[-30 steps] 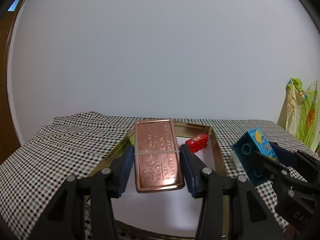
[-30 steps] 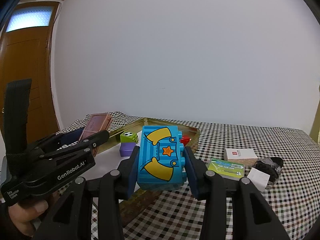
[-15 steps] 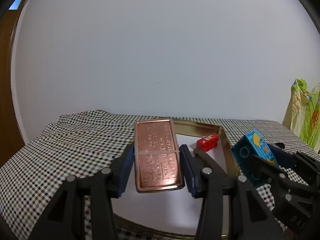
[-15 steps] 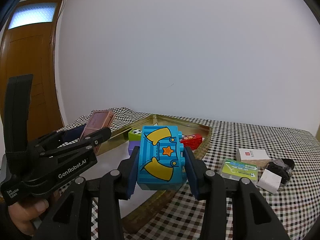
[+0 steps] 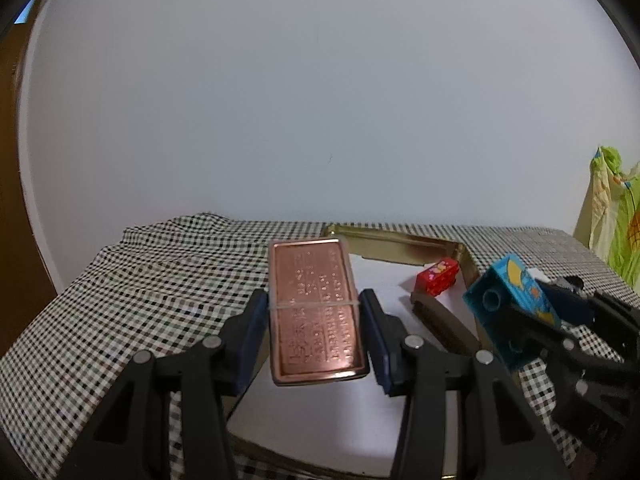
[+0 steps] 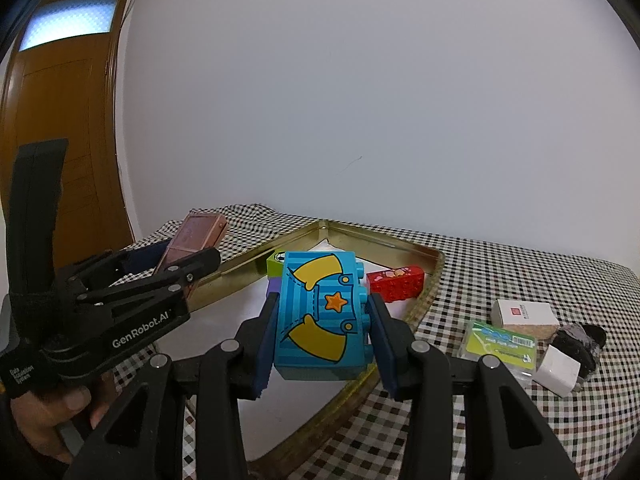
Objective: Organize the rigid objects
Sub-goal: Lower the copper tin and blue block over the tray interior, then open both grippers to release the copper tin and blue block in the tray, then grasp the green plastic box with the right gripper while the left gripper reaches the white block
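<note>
While both grippers are hovering over the gold tray (image 6: pixel 430 276), each is carrying one thing for it. The left gripper (image 5: pixel 316 330) is clamping a copper tin (image 5: pixel 314 308) by its long sides, lid face up and tilted down toward the tray's white floor, so the flat case is hanging clear of the table. A thin band is crossing the tin's middle. The right gripper (image 6: pixel 322 330) is pinching a blue brick (image 6: pixel 320 314) across its narrow width, printed face toward the camera, its studs pointing right; gripping it by the flat sides is probably keeping it from twisting. Both loads are sitting above the tray's near half, which suggests they are waiting to be set down inside.

Already lying in the tray are three small bricks: one red brick (image 6: pixel 396 284) near the far right rim, one green brick (image 6: pixel 276 260) and one purple brick (image 6: pixel 272 288) under it, both partly hidden behind the blue one.

Outside, on the checked cloth (image 6: pixel 520 272) to the right, five loose items are waiting: one white box (image 6: pixel 524 314), one green packet (image 6: pixel 500 342), one white cube (image 6: pixel 558 370), and what looks like two dark stones (image 6: pixel 580 344), though their count is hard to tell.
</note>
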